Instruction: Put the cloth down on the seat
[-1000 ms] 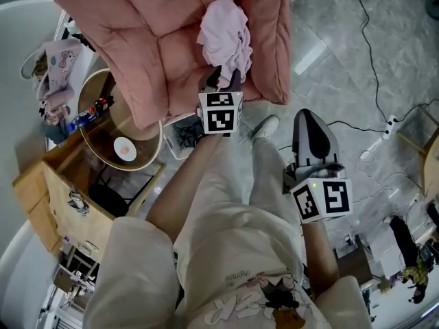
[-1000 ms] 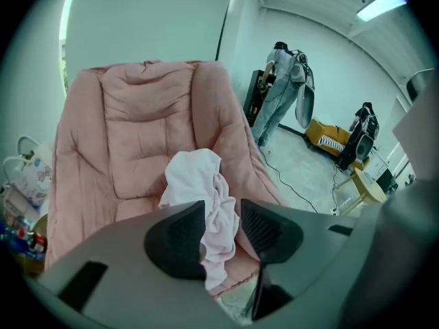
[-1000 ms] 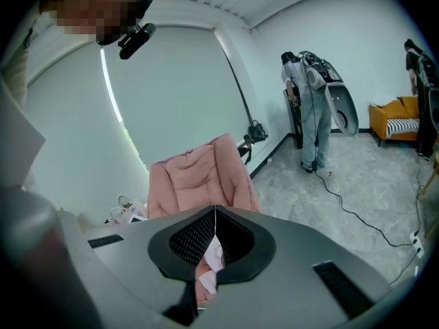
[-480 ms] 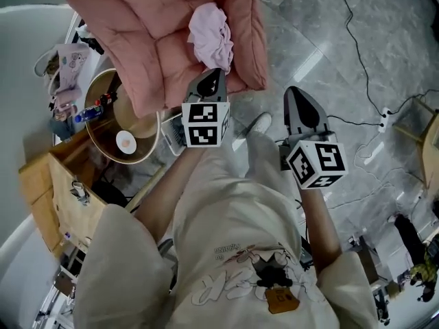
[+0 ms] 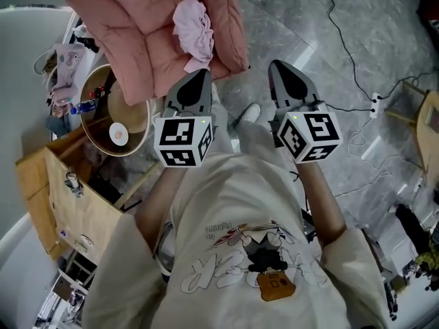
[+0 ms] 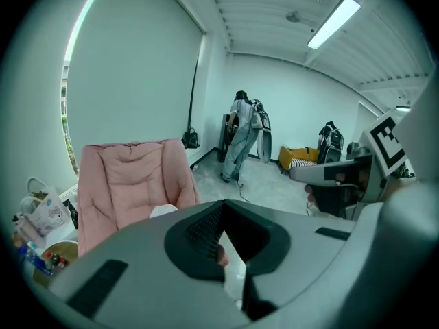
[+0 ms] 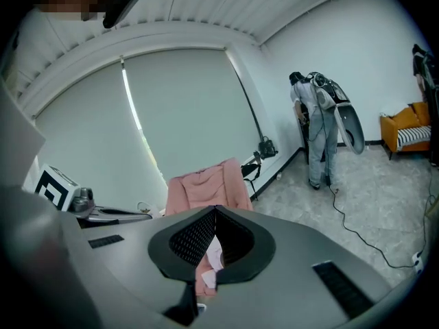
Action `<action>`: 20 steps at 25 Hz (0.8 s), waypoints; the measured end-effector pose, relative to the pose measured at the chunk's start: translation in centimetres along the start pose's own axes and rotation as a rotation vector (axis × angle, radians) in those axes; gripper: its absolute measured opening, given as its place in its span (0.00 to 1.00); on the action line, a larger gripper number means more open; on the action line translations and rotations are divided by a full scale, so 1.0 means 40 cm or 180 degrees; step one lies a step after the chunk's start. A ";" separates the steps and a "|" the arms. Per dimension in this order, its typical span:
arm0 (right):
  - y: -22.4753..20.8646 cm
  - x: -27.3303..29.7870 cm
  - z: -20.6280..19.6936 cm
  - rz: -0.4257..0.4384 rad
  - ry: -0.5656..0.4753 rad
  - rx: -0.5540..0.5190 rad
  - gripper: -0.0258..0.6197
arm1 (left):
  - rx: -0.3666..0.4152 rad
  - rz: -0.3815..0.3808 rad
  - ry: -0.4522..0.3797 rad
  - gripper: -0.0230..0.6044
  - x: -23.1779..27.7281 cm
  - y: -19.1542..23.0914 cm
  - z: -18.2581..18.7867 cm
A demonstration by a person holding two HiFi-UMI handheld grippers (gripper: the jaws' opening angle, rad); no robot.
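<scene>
Cloth (image 5: 193, 27) sits crumpled on the seat (image 5: 127, 29), upper left; your left tongs (image 5: 199, 75) and right tongs (image 5: 278, 67) are closed, empty.

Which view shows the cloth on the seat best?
Head view: the cloth lies crumpled on the pink seat, wholly visible. The left gripper view shows only a pale sliver, mostly hidden; the right gripper view, a small half-hidden patch.

Cloth (image 5: 193, 29): thin fabric, crumpled, matt. Seat cushion (image 5: 123, 36): quilted padded fabric, soft, matt. Floor (image 5: 309, 19): smooth stone-look tile, glossy.
</scene>
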State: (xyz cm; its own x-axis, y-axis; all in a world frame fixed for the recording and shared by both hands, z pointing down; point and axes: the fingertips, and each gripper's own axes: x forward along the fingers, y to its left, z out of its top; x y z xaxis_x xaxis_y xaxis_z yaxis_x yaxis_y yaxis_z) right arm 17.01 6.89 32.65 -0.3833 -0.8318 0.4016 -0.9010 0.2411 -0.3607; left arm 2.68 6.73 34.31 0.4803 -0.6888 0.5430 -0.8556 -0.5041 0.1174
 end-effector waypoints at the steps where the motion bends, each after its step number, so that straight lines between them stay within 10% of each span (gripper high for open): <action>1: 0.006 -0.009 0.003 0.0027 -0.0010 0.0000 0.07 | -0.0004 0.0014 -0.0040 0.04 -0.020 -0.010 0.010; 20: 0.445 -0.121 0.080 0.0682 -0.0213 -0.0460 0.07 | -0.0109 0.0017 -0.0742 0.04 -0.382 -0.019 0.106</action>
State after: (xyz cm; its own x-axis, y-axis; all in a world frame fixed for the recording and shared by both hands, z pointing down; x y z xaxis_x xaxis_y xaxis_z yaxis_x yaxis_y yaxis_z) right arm 3.46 13.61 21.61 -0.5584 -0.7842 0.2706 -0.8223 0.4800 -0.3057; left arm -3.21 15.43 22.40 0.5038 -0.7951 0.3375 -0.8625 -0.4849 0.1452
